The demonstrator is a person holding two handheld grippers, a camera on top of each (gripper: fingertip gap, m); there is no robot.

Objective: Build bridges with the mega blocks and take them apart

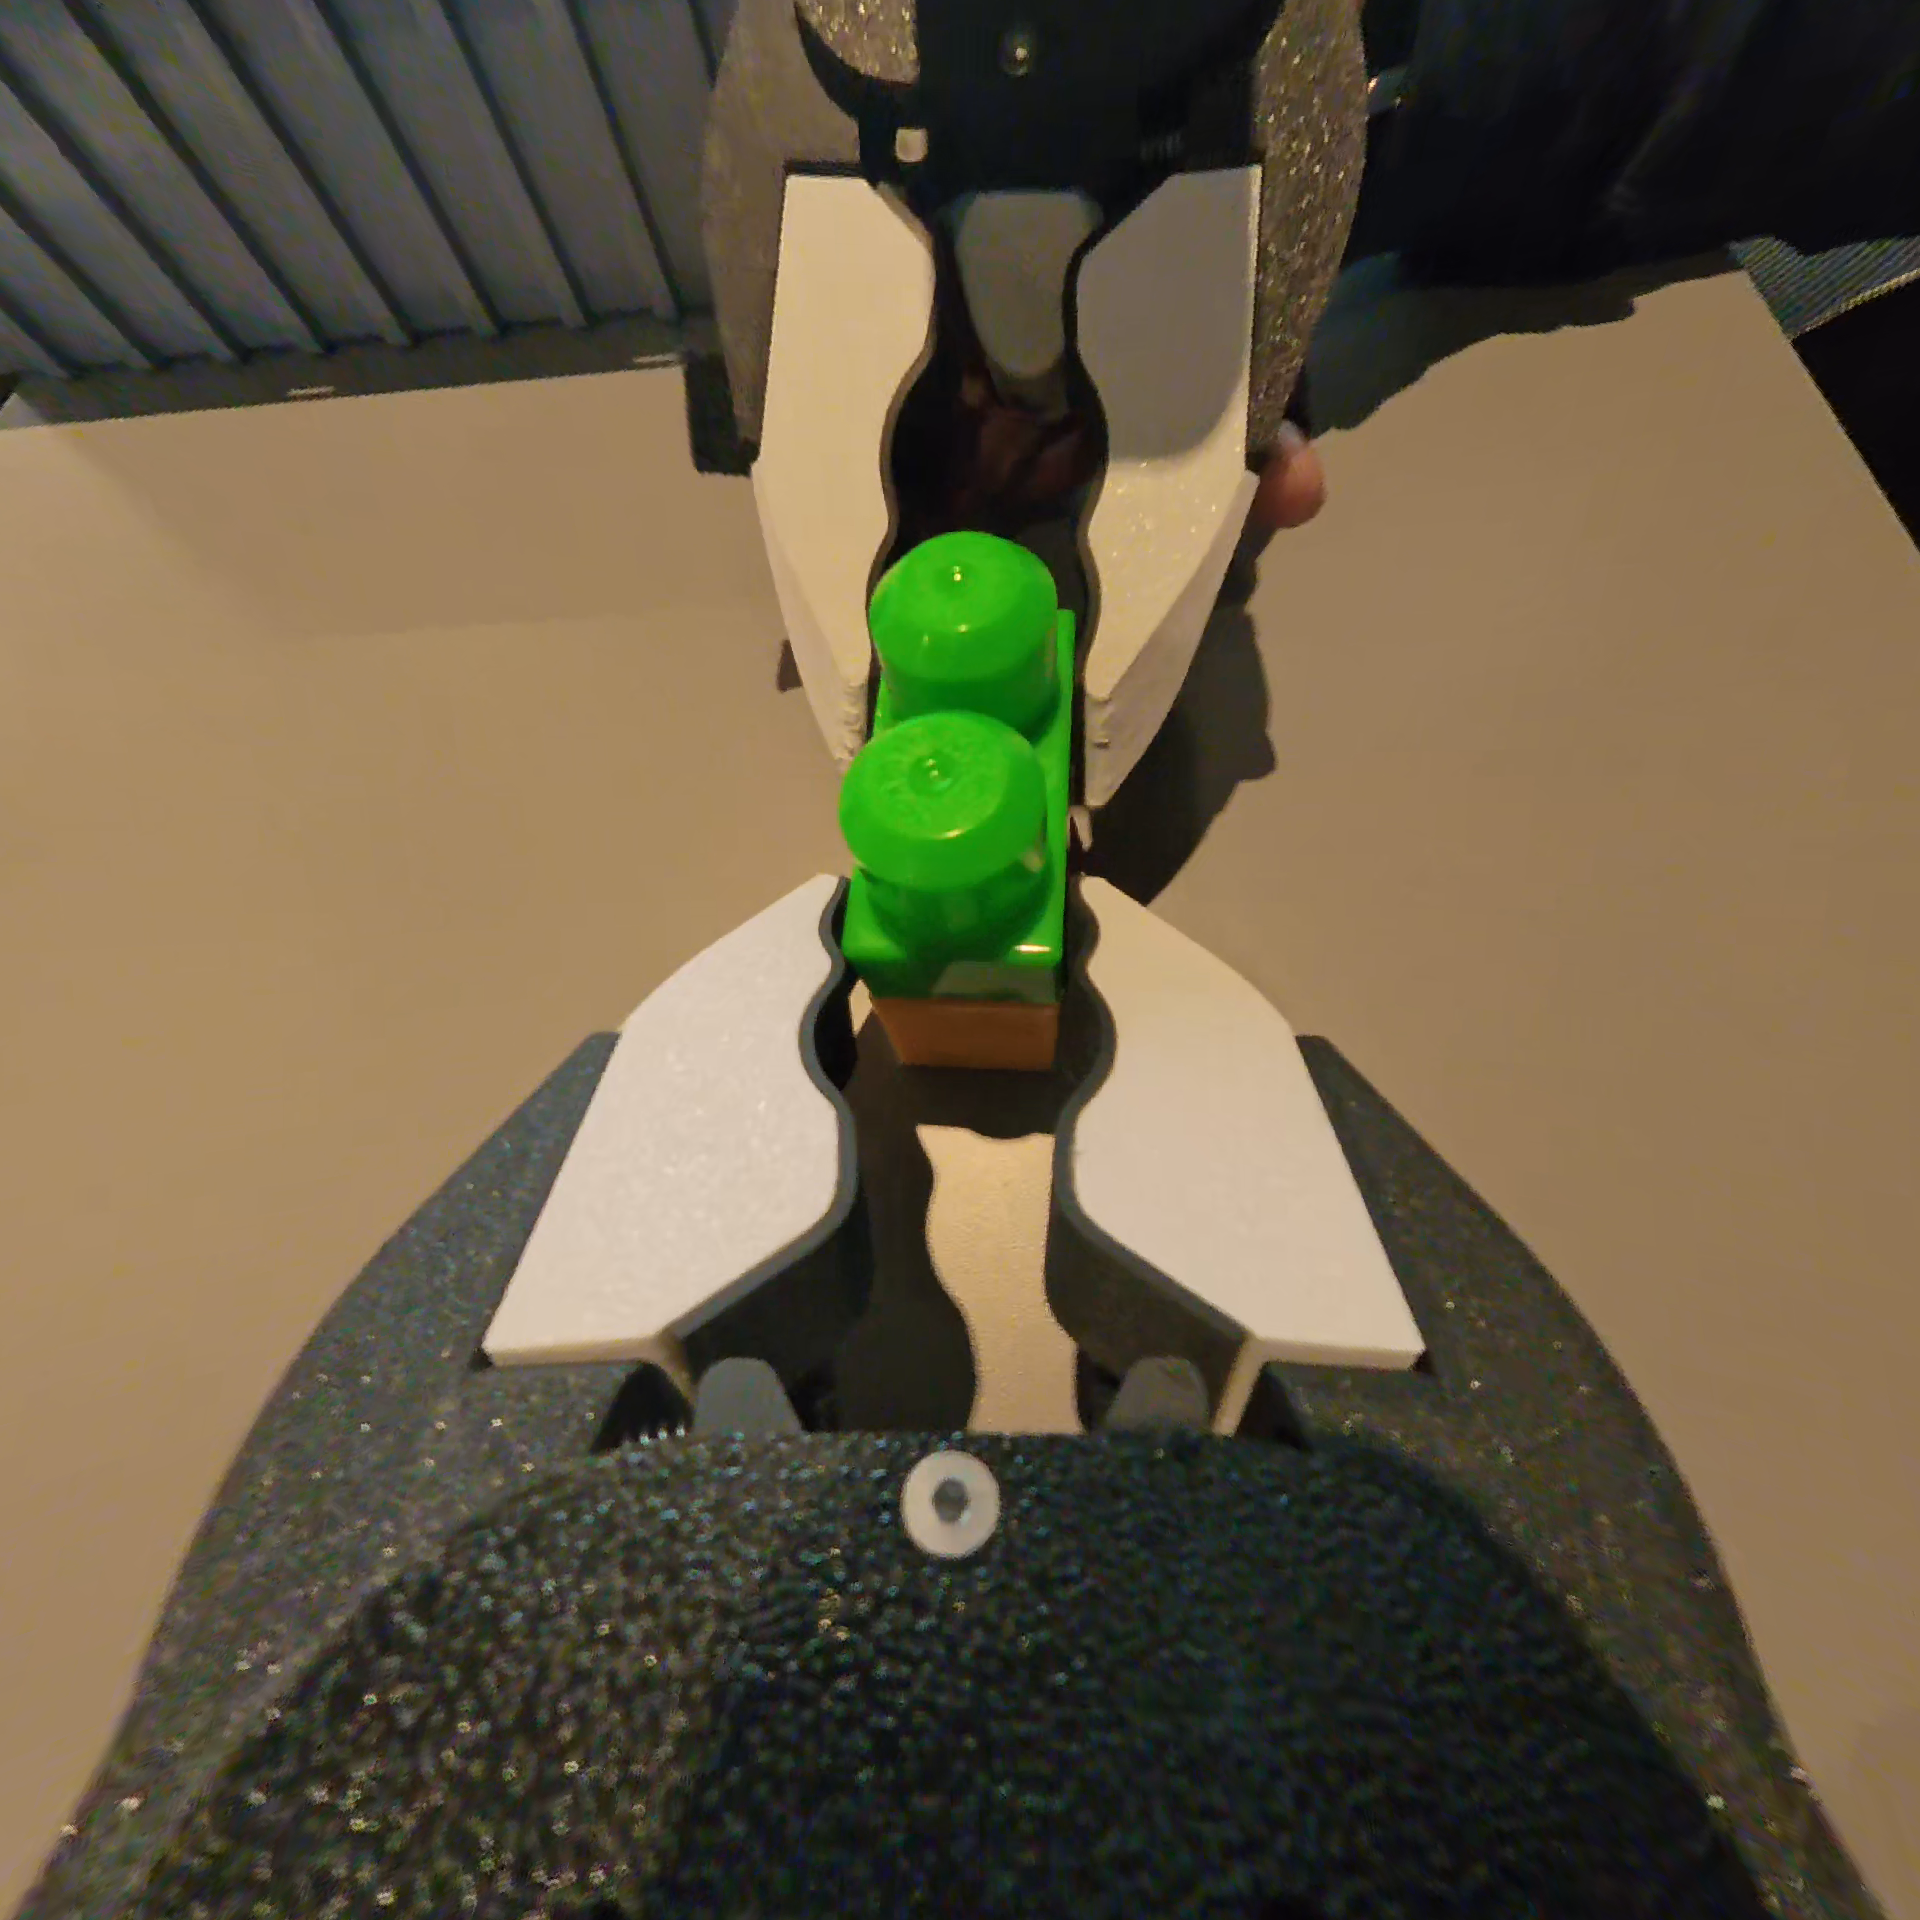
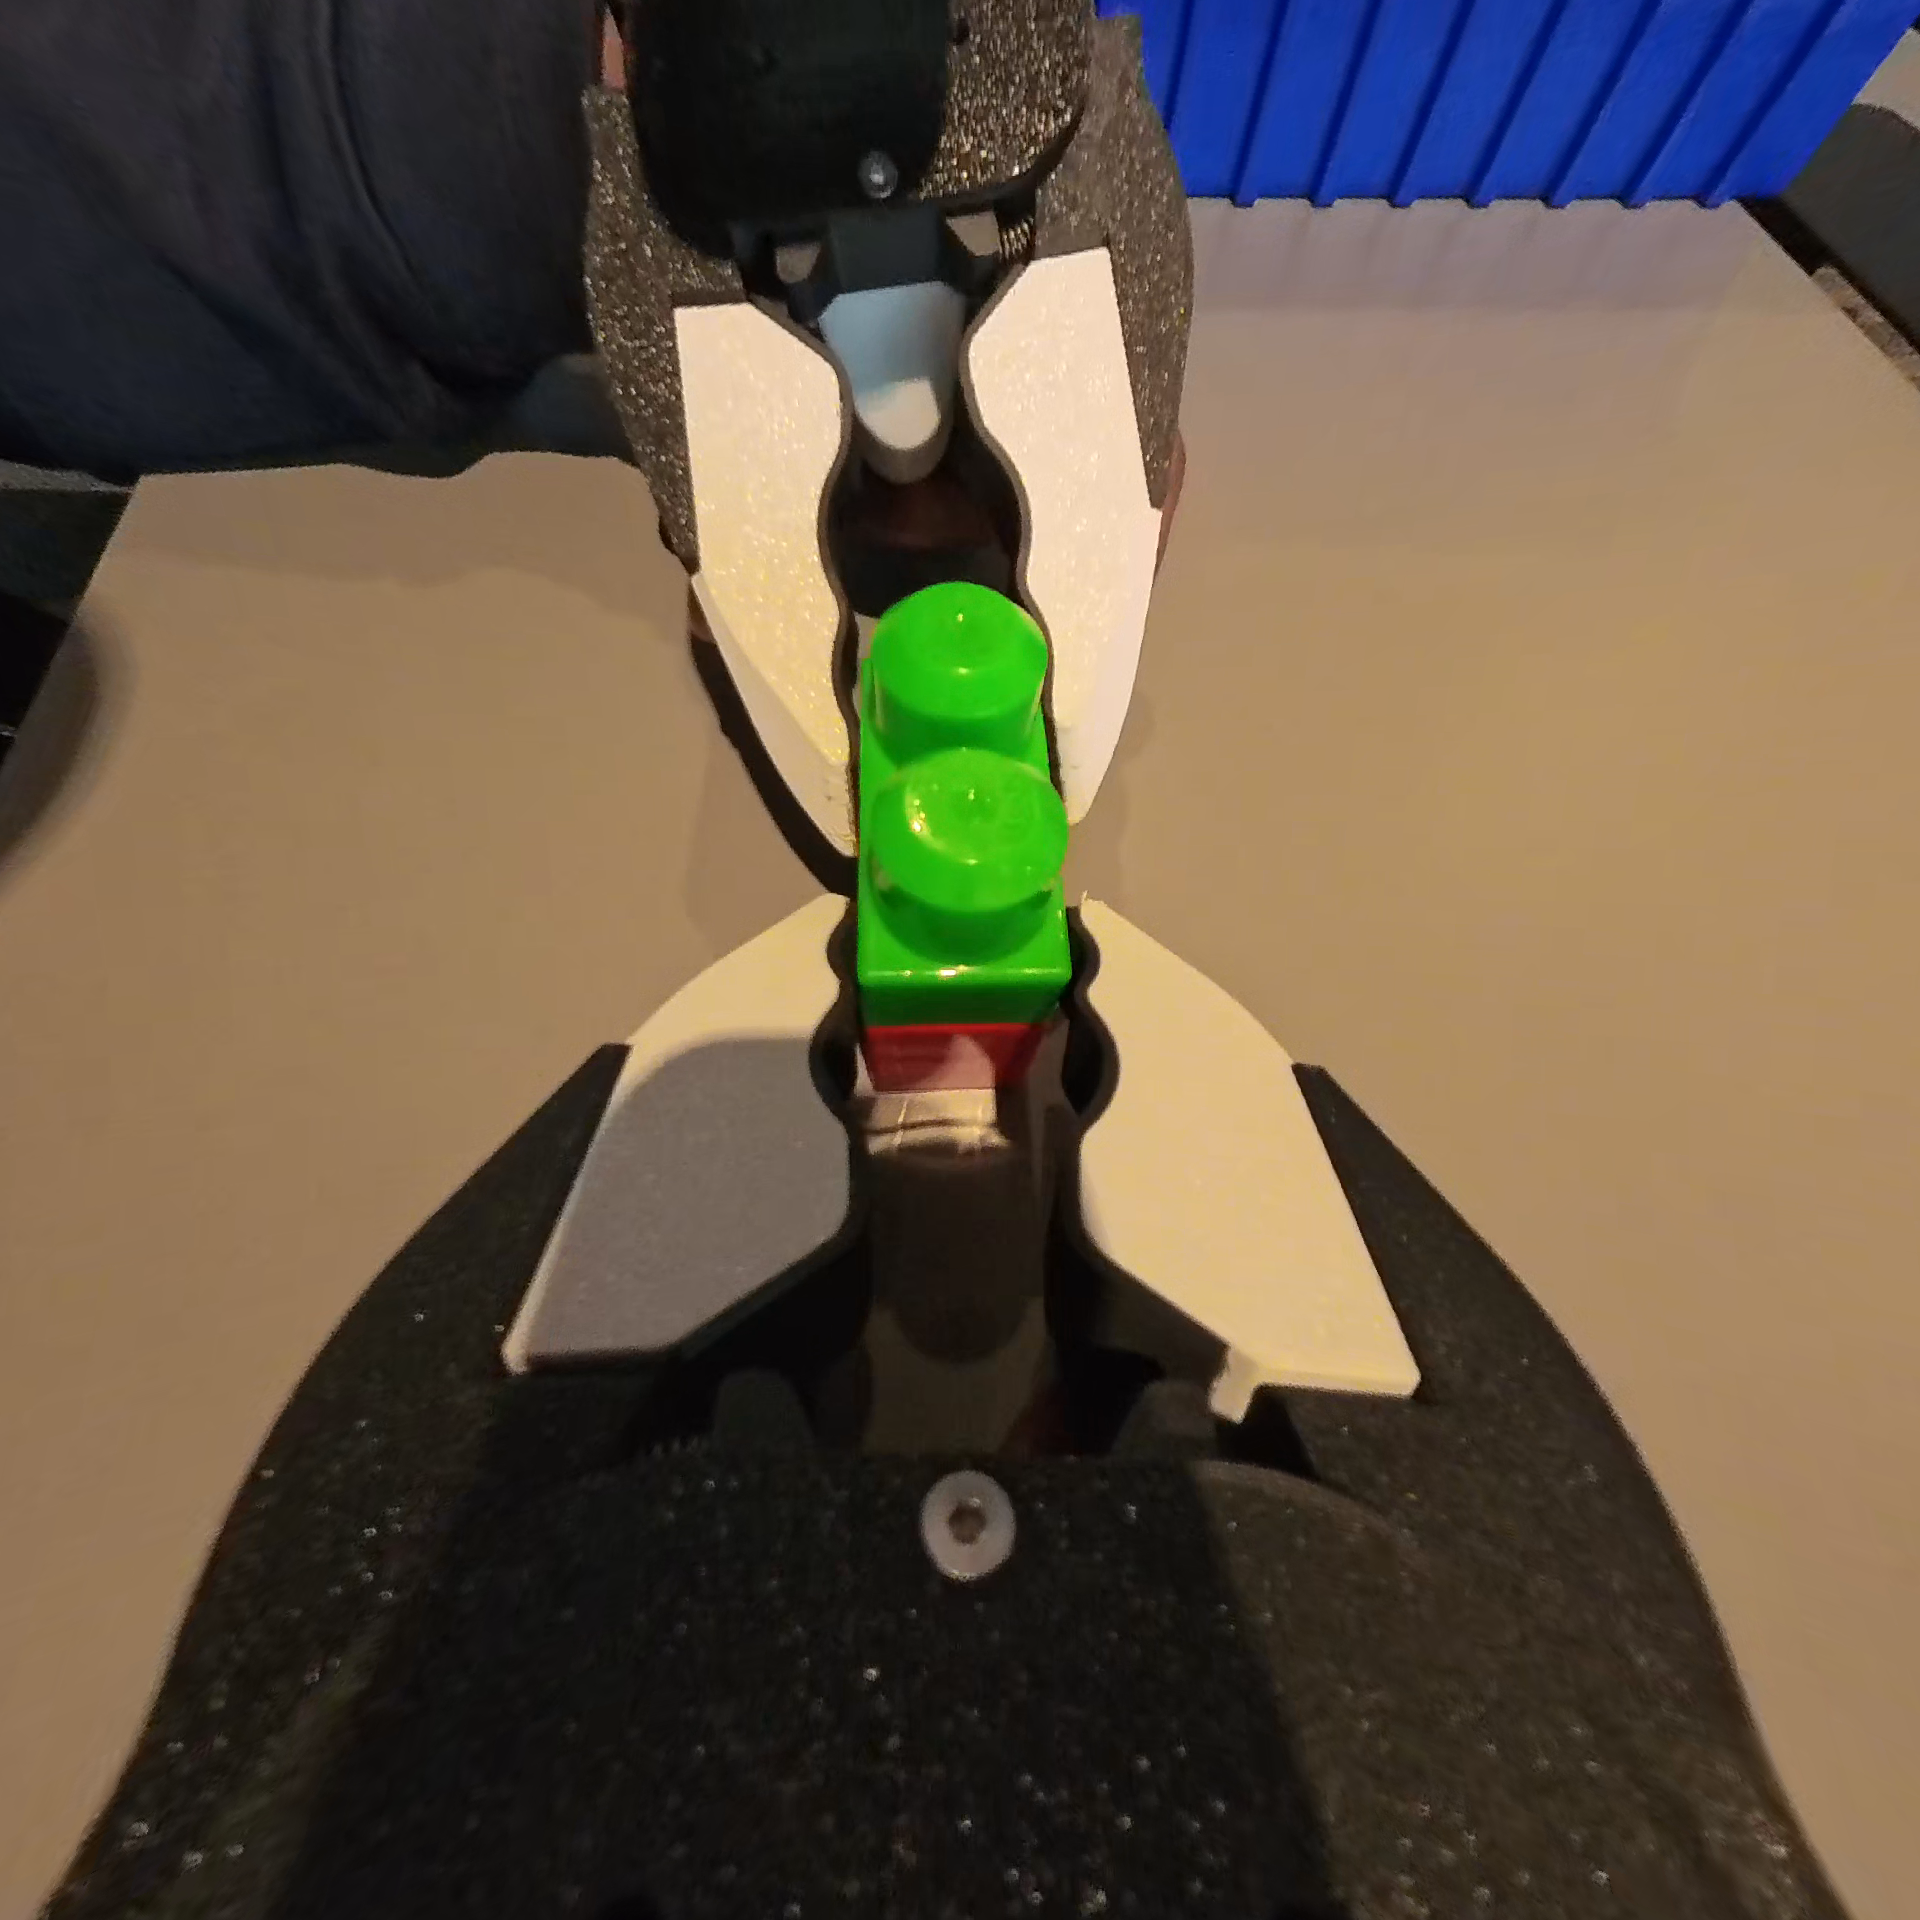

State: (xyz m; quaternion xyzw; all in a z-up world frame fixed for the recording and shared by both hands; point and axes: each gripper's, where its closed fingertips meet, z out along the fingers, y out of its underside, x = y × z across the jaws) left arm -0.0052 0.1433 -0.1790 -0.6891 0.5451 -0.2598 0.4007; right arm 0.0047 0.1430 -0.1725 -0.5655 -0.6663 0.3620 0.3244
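Note:
A green two-stud mega block (image 1: 956, 831) lies between both grippers on the beige table (image 1: 312, 831). In the left wrist view, my left gripper (image 1: 958, 904) is shut on its near end, with an orange block (image 1: 966, 1029) under that end. My right gripper (image 1: 977, 727) faces it from the far side and clamps the other end. In the right wrist view, my right gripper (image 2: 961, 925) is shut on the green block (image 2: 961, 862), with a red block (image 2: 945, 1055) beneath. The left gripper (image 2: 956, 790) grips the far end.
A grey ribbed wall (image 1: 312, 156) runs behind the table in the left wrist view. A blue ribbed panel (image 2: 1507, 94) stands at the table's far edge in the right wrist view. A person's dark sleeve (image 2: 260, 208) is at the upper left. My two grippers' fingertips are within a few centimetres of each other.

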